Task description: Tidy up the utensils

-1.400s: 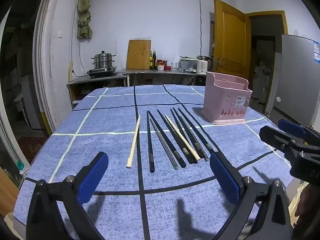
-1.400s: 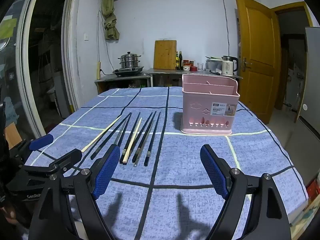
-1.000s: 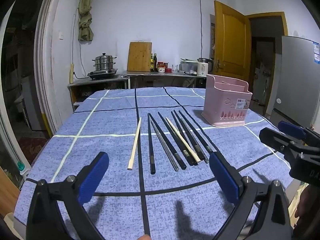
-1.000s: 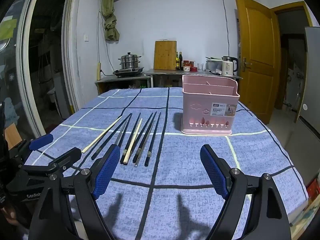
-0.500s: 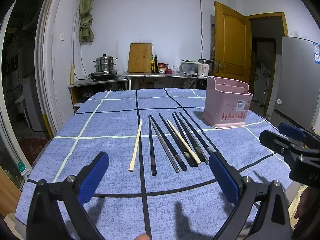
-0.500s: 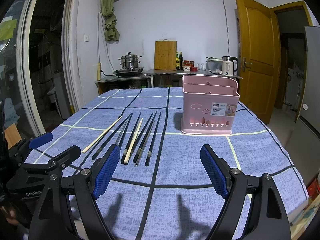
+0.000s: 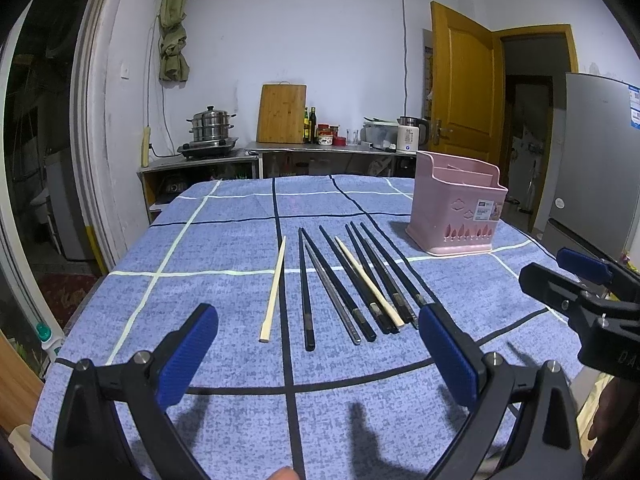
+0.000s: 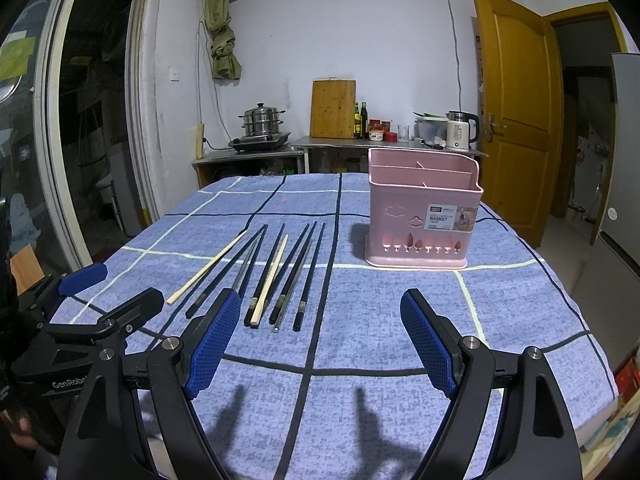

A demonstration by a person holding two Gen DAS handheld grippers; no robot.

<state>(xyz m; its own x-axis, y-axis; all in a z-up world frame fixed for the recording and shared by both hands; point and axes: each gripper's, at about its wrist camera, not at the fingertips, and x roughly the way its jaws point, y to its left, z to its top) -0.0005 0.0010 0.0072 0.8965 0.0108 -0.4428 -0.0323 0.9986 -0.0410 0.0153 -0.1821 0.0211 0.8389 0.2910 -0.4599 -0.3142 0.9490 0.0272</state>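
Several chopsticks lie side by side on the blue checked tablecloth: dark ones (image 7: 338, 284) (image 8: 296, 270) and two pale wooden ones (image 7: 273, 289) (image 8: 207, 267). A pink utensil basket (image 7: 456, 212) (image 8: 422, 210) with dividers stands upright to their right, with nothing seen inside. My left gripper (image 7: 318, 344) is open, held low over the near table edge just short of the chopstick ends. My right gripper (image 8: 320, 340) is open too, near the front edge, in front of the gap between chopsticks and basket. Neither holds anything.
The tablecloth (image 7: 224, 240) covers the table to its edges. Behind it stand a counter with a steamer pot (image 8: 262, 120), cutting board (image 8: 333, 109), bottles and kettle (image 8: 460, 130). A wooden door (image 8: 516, 112) and a fridge (image 7: 600, 160) are on the right.
The left gripper has tilted or drawn back slightly, so the chopsticks sit a little lower in its view. The right gripper has barely moved. Both stay open.
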